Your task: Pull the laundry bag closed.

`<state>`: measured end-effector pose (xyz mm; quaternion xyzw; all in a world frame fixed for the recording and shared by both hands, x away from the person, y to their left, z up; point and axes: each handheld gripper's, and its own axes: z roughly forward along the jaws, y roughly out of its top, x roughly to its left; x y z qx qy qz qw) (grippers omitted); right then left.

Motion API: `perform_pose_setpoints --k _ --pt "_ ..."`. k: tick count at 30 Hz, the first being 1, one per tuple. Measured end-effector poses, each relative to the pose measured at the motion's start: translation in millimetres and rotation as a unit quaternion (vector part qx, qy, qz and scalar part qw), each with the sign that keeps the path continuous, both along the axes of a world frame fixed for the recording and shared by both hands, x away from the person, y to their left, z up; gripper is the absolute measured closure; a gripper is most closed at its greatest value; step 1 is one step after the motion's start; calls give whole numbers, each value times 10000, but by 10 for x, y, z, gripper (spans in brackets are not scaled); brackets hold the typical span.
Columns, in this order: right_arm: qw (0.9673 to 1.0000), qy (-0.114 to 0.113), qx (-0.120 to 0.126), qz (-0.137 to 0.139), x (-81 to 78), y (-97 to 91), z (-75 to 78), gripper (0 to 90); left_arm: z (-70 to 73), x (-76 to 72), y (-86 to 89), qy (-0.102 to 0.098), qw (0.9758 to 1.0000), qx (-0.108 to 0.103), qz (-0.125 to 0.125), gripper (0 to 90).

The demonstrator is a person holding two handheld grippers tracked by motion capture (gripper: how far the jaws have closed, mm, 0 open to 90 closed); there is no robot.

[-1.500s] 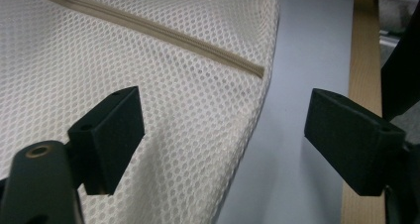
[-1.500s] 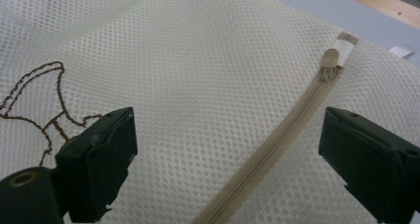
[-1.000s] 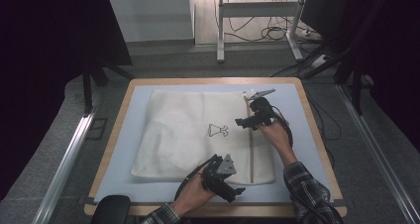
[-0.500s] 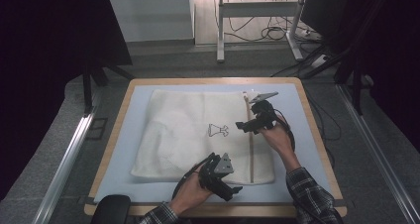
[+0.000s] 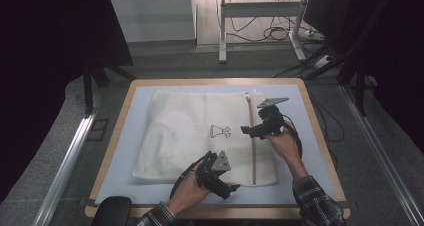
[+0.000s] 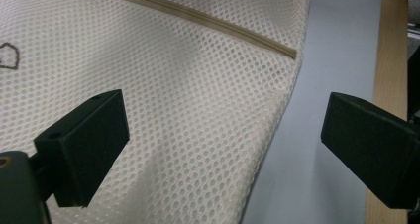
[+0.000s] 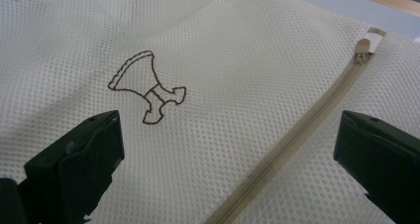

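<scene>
A white mesh laundry bag [image 5: 195,131] lies flat on the blue mat, with a brown embroidered outline [image 5: 220,131] near its middle and a beige zipper [image 5: 253,146] down its right side. My left gripper [image 5: 231,187] hovers open over the bag's near edge; its own view shows the mesh [image 6: 188,110], the zipper's end [image 6: 292,53] and the mat between the jaws. My right gripper [image 5: 247,131] stands open above the bag beside the zipper. Its view holds the embroidered outline [image 7: 148,90], the zipper [image 7: 297,140] and the zipper pull [image 7: 365,48].
The blue mat [image 5: 125,151] rests on a wooden-edged table [image 5: 320,131]. Metal rails [image 5: 70,156] run along both sides of the table. Beyond the far edge stand a desk frame [image 5: 222,31] and cables on the floor [image 5: 280,33].
My right gripper has drifted slightly toward the person along the zipper. The left gripper has shifted a little at the bag's near edge.
</scene>
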<state>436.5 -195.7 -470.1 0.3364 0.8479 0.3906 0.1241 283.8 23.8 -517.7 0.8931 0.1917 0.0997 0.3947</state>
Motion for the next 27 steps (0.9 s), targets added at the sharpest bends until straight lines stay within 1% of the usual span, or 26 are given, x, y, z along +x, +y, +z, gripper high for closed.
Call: perform_pose_setpoints --k 2,8,12,14,15,20,25,27 --pt "10000 -11 25 22 -26 -9 0 0 4 3 15 13 10000 -34 44 43" --pt "9999 -34 -80 66 -116 24 -9 0 18 18 66 -16 10000 5 84 43" --pt "9997 -18 -225 132 -221 85 -21 0 22 31 91 -27 9999 31 121 44" --pt "9996 -6 -238 122 -240 91 -24 0 26 38 101 -14 9999 40 122 45" --pt "9996 -33 -251 149 -282 95 -33 0 27 39 109 -7 9999 43 129 46" --pt "9996 -55 -209 166 -353 86 -31 0 27 49 129 -5 9998 38 174 47" --pt "9996 -110 -181 178 -451 65 -14 0 14 58 142 -32 9998 108 171 45" --pt "9996 -110 -182 171 -466 64 -12 0 11 60 142 -36 9998 99 189 45"
